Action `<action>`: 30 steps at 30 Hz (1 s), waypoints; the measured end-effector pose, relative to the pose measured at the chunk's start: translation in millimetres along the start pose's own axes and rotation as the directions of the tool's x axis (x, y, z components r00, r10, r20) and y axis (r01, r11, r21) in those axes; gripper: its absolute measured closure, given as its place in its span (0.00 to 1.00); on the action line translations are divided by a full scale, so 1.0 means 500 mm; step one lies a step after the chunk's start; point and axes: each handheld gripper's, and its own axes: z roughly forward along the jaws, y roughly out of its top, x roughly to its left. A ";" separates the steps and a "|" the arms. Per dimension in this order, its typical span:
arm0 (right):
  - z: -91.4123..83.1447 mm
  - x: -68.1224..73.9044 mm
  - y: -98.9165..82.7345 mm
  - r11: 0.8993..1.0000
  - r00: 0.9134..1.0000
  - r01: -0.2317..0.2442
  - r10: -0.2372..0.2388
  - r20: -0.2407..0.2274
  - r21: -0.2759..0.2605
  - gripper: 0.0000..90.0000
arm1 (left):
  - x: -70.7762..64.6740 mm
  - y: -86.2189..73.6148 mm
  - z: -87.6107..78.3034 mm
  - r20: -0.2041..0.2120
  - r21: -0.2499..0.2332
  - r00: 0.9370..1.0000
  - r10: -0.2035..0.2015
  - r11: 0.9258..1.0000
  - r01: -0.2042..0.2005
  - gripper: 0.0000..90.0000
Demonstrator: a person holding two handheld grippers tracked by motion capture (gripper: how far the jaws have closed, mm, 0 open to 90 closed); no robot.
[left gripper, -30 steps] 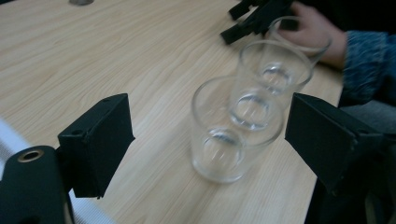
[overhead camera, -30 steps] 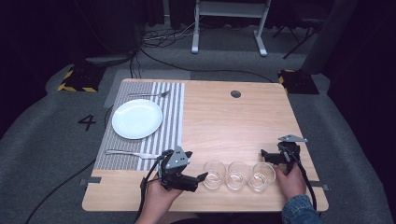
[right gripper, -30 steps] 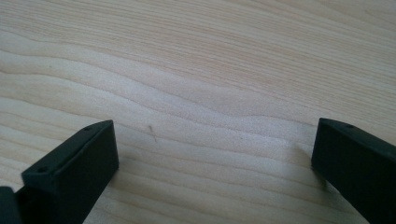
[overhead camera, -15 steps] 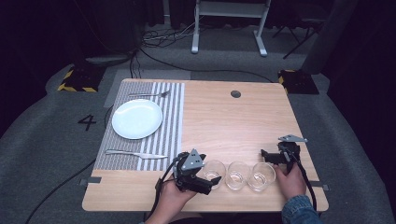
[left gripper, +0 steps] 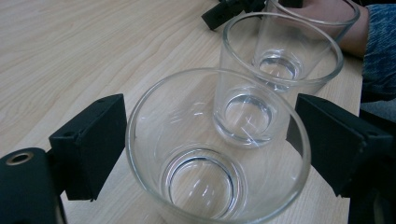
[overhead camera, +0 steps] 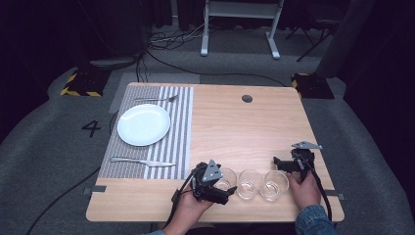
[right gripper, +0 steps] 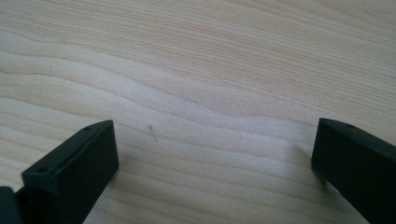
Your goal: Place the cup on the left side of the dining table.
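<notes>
Glasses: three clear round drinking glasses in a row along the tabletop's near edge, right of centre, upright, mouths up, all empty.
Nearest glass (left gripper: 217,149): left end of the row, sits between the left gripper's (left gripper: 205,149) jaws; in the high view it is at (overhead camera: 224,179).
Left gripper state: jaws wide apart, one each side of the glass; whether they touch the glass wall I cannot tell, no squeeze evident.
Key relation: glass lies straight ahead between the left jaws, long axis vertical; row runs away from the gripper toward the tabletop's right edge, middle glass (left gripper: 275,79) just beside, possibly touching the first.
Far glass (overhead camera: 274,184): right end of the row, next to the person's right hand (overhead camera: 304,188).
Right gripper (right gripper: 212,168): jaws wide apart, nothing between them, bare light wood tabletop (right gripper: 201,70) below.
Nearer hand: left, judged already placed to close.
Farther off: grey striped placemat (overhead camera: 178,127) at left edge with white round plate (overhead camera: 143,124), metal knife (overhead camera: 142,161), metal fork (overhead camera: 156,99).
</notes>
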 end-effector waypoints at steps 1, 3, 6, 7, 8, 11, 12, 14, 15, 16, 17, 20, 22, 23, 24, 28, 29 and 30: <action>0.000 0.000 0.000 1.000 1.000 0.000 0.000 0.000 0.000 0.01 | 0.000 -0.001 0.003 0.000 0.003 1.000 0.004 1.000 -0.004 0.14; 0.000 0.000 0.000 1.000 1.000 0.000 0.000 0.000 0.000 0.01 | -0.002 -0.004 0.009 -0.001 0.010 1.000 0.008 1.000 -0.008 0.15; 0.000 0.000 0.000 1.000 1.000 0.000 0.000 0.000 0.000 0.01 | -0.006 -0.009 0.018 -0.003 0.019 1.000 0.022 1.000 -0.022 0.17; 0.000 0.000 0.000 1.000 1.000 0.000 0.000 0.000 0.000 0.01 | -0.007 -0.012 0.022 -0.013 0.024 1.000 0.026 0.999 -0.026 0.17; 0.000 0.000 0.000 1.000 1.000 0.000 0.000 0.000 0.000 0.01 | -0.008 -0.015 0.024 -0.022 0.028 0.999 0.029 0.999 -0.028 0.17; 0.000 0.000 0.000 1.000 1.000 0.000 0.000 0.000 0.000 0.01 | -0.007 -0.019 0.025 -0.025 0.013 0.999 0.027 1.000 -0.027 0.20; 0.000 0.000 0.000 1.000 1.000 0.000 0.000 0.000 0.000 0.01 | -0.008 -0.020 0.025 -0.029 0.013 0.999 0.032 0.999 -0.031 0.20; 0.000 0.000 0.000 1.000 1.000 0.000 0.000 0.000 0.000 0.01 | -0.008 -0.020 0.024 -0.032 0.014 0.999 0.033 0.999 -0.033 0.20; 0.000 0.000 0.000 1.000 1.000 -0.001 0.001 0.001 0.000 0.01 | -0.008 -0.019 0.024 -0.033 0.014 0.999 0.032 0.999 -0.031 0.20; 0.000 0.000 0.000 1.000 1.000 -0.001 0.001 0.001 0.000 0.01 | -0.008 -0.019 0.024 -0.034 0.017 0.999 0.031 0.999 -0.030 0.20; 0.000 0.000 0.000 1.000 1.000 0.000 0.000 0.001 0.000 0.01 | -0.009 -0.018 0.023 -0.035 0.019 0.999 0.030 0.999 -0.029 0.21; 0.000 0.000 0.000 1.000 1.000 -0.001 0.001 0.002 0.000 0.01 | -0.008 -0.018 0.022 -0.035 0.024 0.999 0.026 0.999 -0.025 0.21; 0.000 0.000 0.000 1.000 1.000 -0.002 0.002 0.002 0.000 0.01 | -0.008 -0.017 0.021 -0.035 0.029 0.999 0.025 0.999 -0.024 0.21; 0.000 0.001 0.000 1.000 1.000 -0.003 0.003 0.002 0.000 0.01 | -0.007 -0.017 0.020 -0.034 0.033 0.999 0.022 0.999 -0.021 0.21; 0.000 0.001 0.000 1.000 1.000 -0.003 0.003 0.003 0.000 0.01 | -0.005 -0.016 0.019 -0.035 0.035 0.999 0.021 0.999 -0.020 0.21; 0.000 0.001 0.000 1.000 1.000 -0.004 0.004 0.003 0.000 0.01 | -0.001 -0.014 0.016 -0.021 0.038 1.000 0.003 0.999 -0.002 0.21; 0.000 0.001 0.000 1.000 1.000 -0.003 0.003 0.003 0.000 0.01 | -0.001 -0.014 0.016 -0.021 0.039 1.000 -0.002 0.999 0.003 0.21; 0.000 0.001 0.000 1.000 1.000 -0.003 0.003 0.004 0.000 0.01 | 0.000 -0.013 0.014 -0.018 0.045 1.000 -0.003 0.999 0.004 0.21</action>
